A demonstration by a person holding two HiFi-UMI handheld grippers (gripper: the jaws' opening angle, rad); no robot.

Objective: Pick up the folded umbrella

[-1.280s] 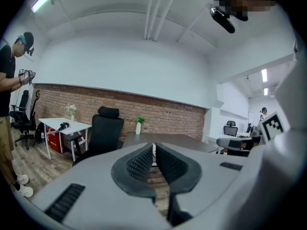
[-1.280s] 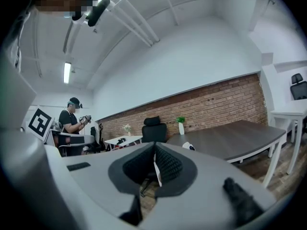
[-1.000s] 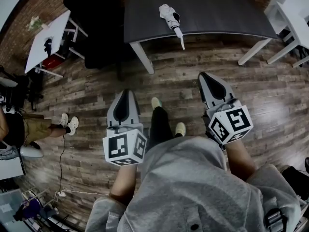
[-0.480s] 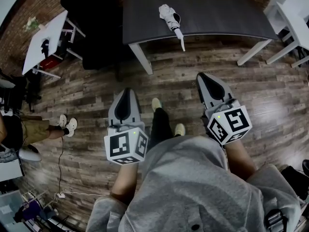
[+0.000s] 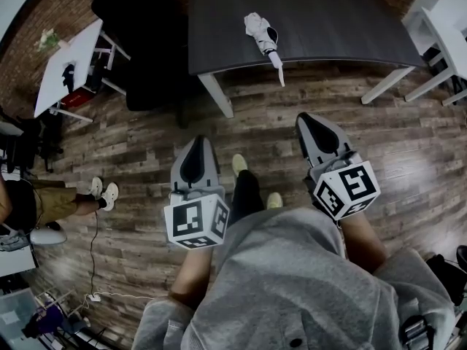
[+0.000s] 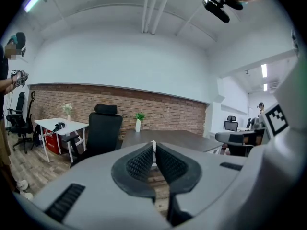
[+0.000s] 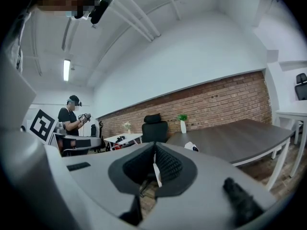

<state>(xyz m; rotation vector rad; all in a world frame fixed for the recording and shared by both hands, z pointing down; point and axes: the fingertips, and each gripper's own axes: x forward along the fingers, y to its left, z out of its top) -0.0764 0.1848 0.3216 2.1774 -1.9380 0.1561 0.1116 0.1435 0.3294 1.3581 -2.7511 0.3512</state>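
The folded umbrella (image 5: pixel 263 35), white and black, lies on the dark table (image 5: pixel 343 20). Its pale handle sticks out over the table's front edge. In the right gripper view the umbrella (image 7: pixel 192 147) is a small white shape on the tabletop, just right of the jaw tips. My left gripper (image 5: pixel 198 140) and right gripper (image 5: pixel 302 117) hover over the wooden floor, well short of the table, both pointing at it. Each has its jaws pressed together with nothing between them, as the left gripper (image 6: pixel 154 144) and right gripper (image 7: pixel 154 145) show in their own views.
A black office chair (image 5: pixel 146 42) stands at the table's left end. A white side desk (image 5: pixel 69 57) is at the far left and white furniture (image 5: pixel 441 20) at the right. A person (image 5: pixel 36 195) stands at the left. A cable (image 5: pixel 93 261) trails on the floor.
Both grippers and the wearer have edged a little closer to the table. The left gripper has shifted slightly right in the head view. Both jaws stay shut.
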